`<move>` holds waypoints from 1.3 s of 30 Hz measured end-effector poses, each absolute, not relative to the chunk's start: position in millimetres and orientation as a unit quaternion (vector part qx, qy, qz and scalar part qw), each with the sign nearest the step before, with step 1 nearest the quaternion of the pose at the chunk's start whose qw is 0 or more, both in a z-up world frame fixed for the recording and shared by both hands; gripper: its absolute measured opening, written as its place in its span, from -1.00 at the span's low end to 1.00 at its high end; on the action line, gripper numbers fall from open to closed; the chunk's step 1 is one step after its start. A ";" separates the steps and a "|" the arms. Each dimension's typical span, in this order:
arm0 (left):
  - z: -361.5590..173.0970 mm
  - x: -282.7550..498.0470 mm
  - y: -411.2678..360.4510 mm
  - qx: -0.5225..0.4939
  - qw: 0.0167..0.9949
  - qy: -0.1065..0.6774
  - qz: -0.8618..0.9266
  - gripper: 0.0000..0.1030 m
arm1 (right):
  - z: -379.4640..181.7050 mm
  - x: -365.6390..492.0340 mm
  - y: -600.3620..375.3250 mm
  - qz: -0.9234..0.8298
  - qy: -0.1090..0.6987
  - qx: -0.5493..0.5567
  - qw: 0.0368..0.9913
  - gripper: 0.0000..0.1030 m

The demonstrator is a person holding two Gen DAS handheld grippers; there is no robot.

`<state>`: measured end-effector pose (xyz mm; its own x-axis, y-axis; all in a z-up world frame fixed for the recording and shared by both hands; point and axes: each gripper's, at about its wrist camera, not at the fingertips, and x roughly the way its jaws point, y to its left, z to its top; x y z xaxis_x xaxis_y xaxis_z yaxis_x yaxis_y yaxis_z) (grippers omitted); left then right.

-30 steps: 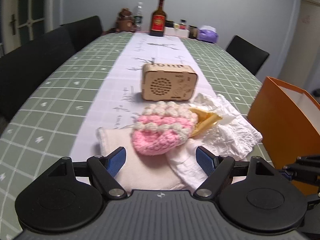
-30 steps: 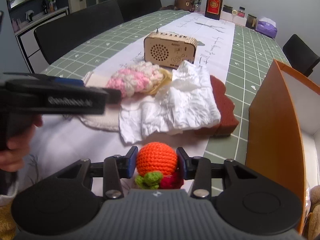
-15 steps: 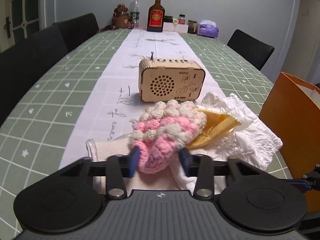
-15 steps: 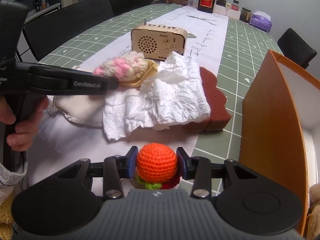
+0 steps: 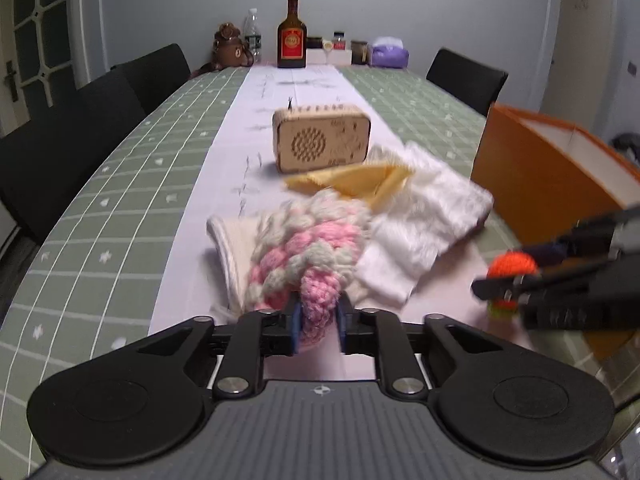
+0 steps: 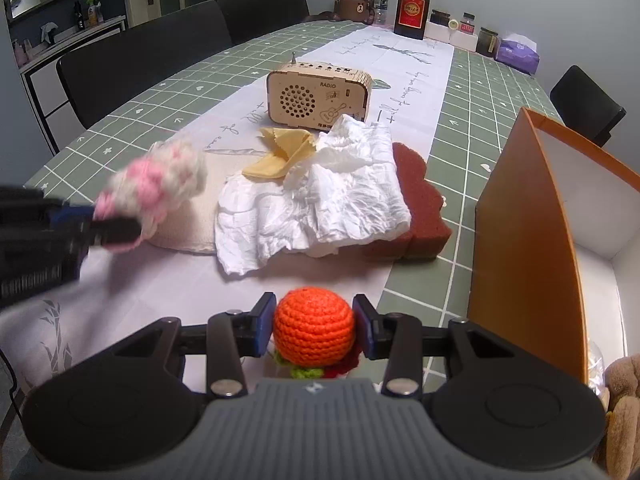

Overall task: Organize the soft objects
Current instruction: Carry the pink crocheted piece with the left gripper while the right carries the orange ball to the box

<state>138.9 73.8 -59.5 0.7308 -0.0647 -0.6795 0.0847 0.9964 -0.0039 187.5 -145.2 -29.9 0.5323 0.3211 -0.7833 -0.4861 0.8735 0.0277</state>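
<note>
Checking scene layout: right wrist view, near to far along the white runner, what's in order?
Orange crochet ball in the right gripper → white crumpled cloth → yellow cloth → wooden radio → brown bottle.

Count of things on the table

2 crochet pieces: 1 pink-and-cream, 1 orange. 3 cloths: 1 white, 1 yellow, 1 beige. 1 brown sponge, 1 wooden radio, 1 orange box, 2 bottles, 2 grippers.
</note>
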 end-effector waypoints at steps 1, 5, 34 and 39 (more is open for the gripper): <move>-64.5 138.1 73.2 0.019 0.931 0.364 -0.031 -0.27 | -31.6 187.1 -144.7 0.231 0.426 -0.098 0.869 -0.19; -75.1 141.6 68.3 0.053 0.939 0.339 -0.002 0.49 | -36.9 182.4 -138.6 0.240 0.430 -0.101 0.865 -0.19; -45.4 127.9 52.7 0.080 0.967 0.241 -0.034 -0.22 | -25.6 167.7 -146.3 0.254 0.410 -0.078 0.873 -0.20; -13.8 115.8 42.7 0.069 0.976 0.204 -0.036 -0.22 | 5.0 151.2 -163.2 0.270 0.371 -0.055 0.887 -0.20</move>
<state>115.8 42.7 -13.8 0.9144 -0.0417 -0.4027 0.0980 0.9879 0.1203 151.2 -163.2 5.0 0.5797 0.4378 -0.6873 -0.5190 0.8486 0.1028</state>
